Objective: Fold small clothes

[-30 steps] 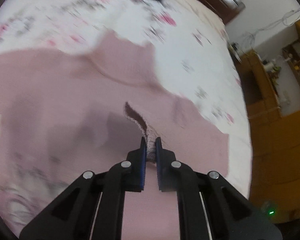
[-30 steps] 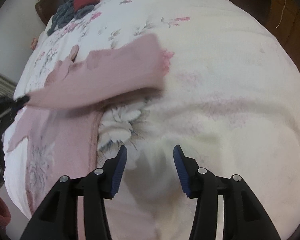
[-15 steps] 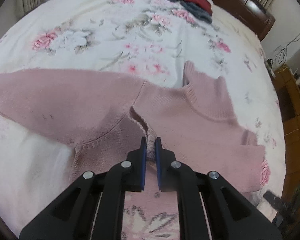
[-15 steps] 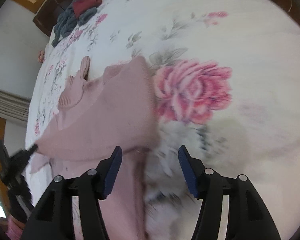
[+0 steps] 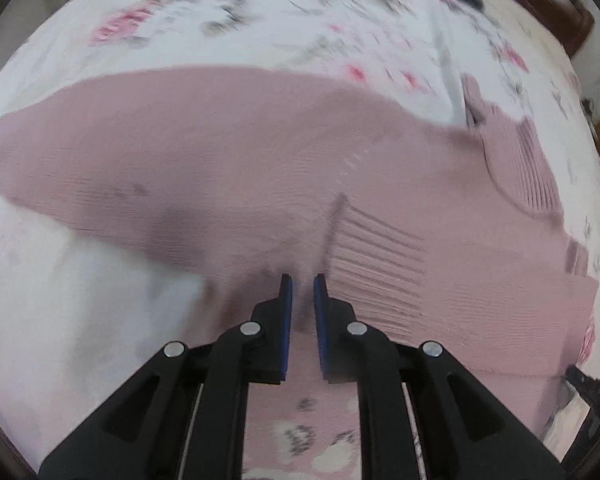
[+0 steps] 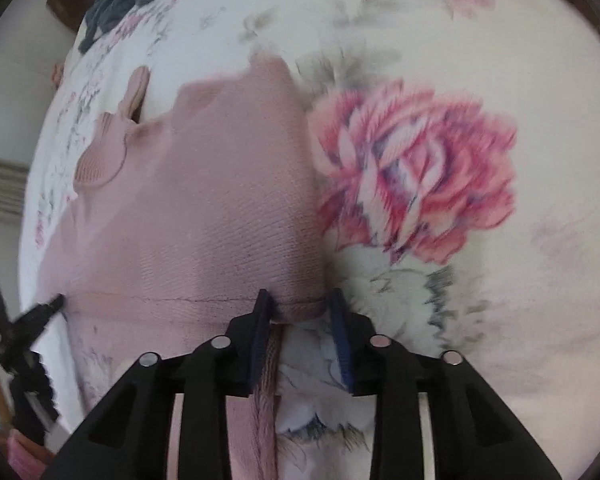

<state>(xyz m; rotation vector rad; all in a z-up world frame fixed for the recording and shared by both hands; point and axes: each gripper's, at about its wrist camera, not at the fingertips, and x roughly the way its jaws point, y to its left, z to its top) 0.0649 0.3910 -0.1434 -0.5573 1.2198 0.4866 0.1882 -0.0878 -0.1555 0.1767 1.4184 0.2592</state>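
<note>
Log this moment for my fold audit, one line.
left gripper: open, over pink sweater | right gripper: open, straddling sweater edge

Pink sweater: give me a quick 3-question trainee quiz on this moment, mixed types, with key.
1. True or false: the right gripper is shut on the sweater.
2. Where is the pile of dark clothes? A) at the far end of the bed B) on the sweater C) on the floor
3. Fill in: the print beside the sweater, ahead of the right gripper, is a pink ___.

Key: 1 false, it is open with the sweater's edge between its fingers; 2 A; 3 flower.
</note>
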